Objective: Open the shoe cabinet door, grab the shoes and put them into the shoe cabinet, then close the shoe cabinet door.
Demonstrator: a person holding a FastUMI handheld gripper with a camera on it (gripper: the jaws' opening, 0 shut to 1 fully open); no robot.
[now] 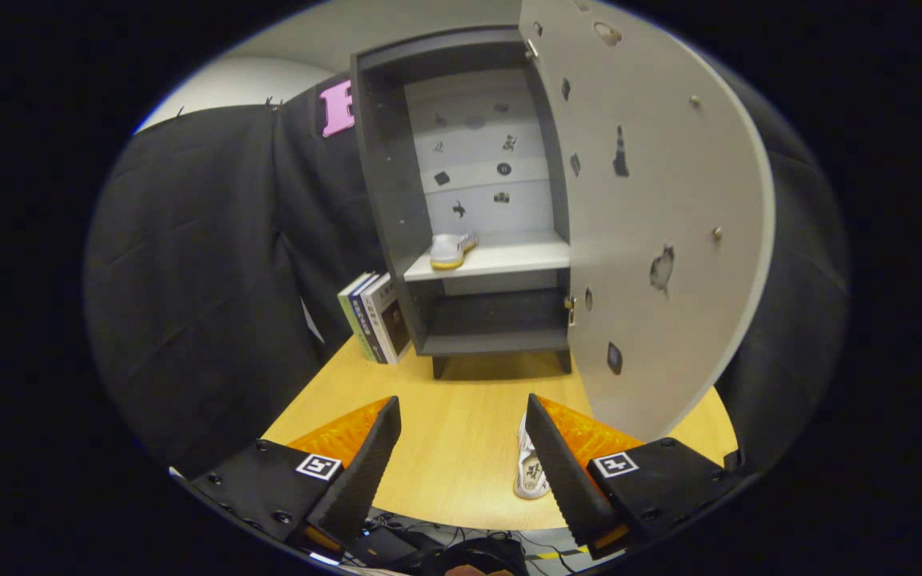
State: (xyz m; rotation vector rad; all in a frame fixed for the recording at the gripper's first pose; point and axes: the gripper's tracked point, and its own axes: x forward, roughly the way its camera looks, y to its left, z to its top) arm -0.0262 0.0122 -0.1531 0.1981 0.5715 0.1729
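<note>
The grey shoe cabinet stands at the back of the wooden table, well beyond my fingers. Its door is swung wide open to the right and reaches toward me. One white shoe with a yellow sole lies on the cabinet's pale middle shelf. A second white shoe lies on the table right beside my right finger, partly hidden behind it. My gripper is open above the table's near edge, with nothing between its fingers.
Several books lean against the cabinet's left side. The wooden table runs from the fingers to the cabinet's feet. Cables and dark gear lie below the table's near edge. Black cloth walls close in on both sides.
</note>
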